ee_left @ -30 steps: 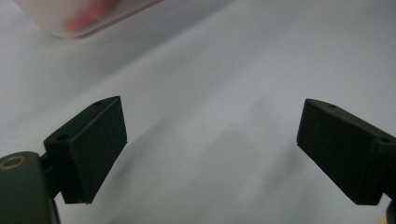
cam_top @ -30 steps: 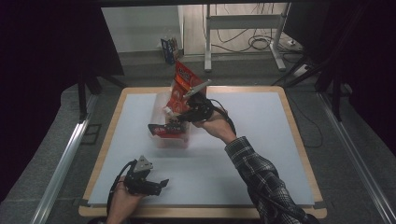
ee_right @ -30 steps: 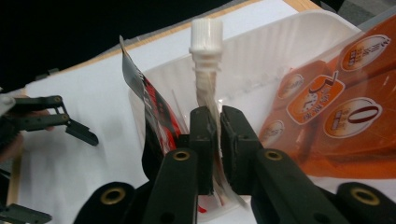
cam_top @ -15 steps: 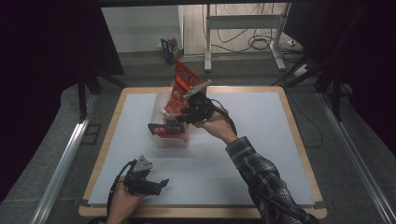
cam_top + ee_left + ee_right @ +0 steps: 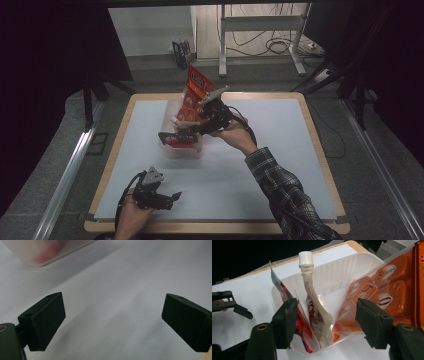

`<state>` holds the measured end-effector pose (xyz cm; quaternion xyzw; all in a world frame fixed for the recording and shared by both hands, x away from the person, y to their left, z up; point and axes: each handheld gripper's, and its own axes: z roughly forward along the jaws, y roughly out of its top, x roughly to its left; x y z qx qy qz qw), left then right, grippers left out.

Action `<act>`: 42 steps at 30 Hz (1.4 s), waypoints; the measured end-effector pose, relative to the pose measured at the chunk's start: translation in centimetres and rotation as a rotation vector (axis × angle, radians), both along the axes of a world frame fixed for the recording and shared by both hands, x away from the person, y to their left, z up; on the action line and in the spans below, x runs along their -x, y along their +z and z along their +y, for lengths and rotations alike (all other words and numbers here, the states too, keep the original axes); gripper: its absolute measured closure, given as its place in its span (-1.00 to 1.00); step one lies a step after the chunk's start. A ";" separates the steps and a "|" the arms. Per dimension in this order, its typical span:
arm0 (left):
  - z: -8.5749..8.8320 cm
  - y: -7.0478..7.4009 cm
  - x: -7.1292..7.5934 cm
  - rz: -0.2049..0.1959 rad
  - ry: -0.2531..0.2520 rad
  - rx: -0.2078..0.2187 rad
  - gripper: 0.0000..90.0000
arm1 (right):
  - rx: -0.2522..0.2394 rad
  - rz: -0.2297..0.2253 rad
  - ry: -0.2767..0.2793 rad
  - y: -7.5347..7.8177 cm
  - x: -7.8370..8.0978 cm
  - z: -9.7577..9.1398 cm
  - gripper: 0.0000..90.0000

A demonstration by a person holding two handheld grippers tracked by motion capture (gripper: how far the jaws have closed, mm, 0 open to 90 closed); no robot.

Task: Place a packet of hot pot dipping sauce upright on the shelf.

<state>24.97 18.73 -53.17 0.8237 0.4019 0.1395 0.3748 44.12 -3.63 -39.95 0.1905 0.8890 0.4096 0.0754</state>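
Observation:
A clear plastic bin (image 5: 172,107) stands on the white table top, left of centre. In it lean a tall orange snack bag (image 5: 197,85), a red packet (image 5: 277,282) and a white-capped spout pouch (image 5: 312,297). My right gripper (image 5: 182,131) hovers over the bin's near side. Its jaws have just been opening. In the right gripper view (image 5: 327,315) the spout pouch stands between them, with neither pad pressing on it. My left gripper (image 5: 172,196) rests low near the table's front left, open and holding nothing, and the left gripper view (image 5: 112,307) shows bare table between its jaws.
The table has a wooden rim (image 5: 310,125). The bin's blurred corner (image 5: 45,252) shows at the top left of the left gripper view. Dark frames and rails flank the table, and a metal stand (image 5: 260,30) with cables is behind it.
The right gripper's jaws have spread apart over the bin, letting go of the spout pouch. Both hands have stayed where they were.

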 end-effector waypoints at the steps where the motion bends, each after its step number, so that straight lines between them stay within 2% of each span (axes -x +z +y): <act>1: 0.0 0.0 0.0 -0.002 -0.002 0.001 -0.91 | 0.000 -0.001 -0.002 0.0 0.0 -0.1 -0.30; 13: -0.2 0.0 0.1 -0.050 -0.020 -0.006 -0.96 | -0.001 0.004 -0.022 -0.1 0.1 -1.6 -0.55; 24: -0.1 0.3 0.3 -0.093 -0.034 0.027 -0.96 | -0.021 0.015 -0.039 0.3 0.6 -3.1 -0.80; 36: 0.1 0.4 0.3 -0.103 -0.030 0.057 -0.94 | -0.023 -0.007 -0.064 0.7 2.0 -4.5 -0.96; 42: 0.1 0.4 0.3 -0.105 -0.028 0.055 -0.92 | -0.037 -0.018 -0.065 0.5 2.9 -5.3 -1.00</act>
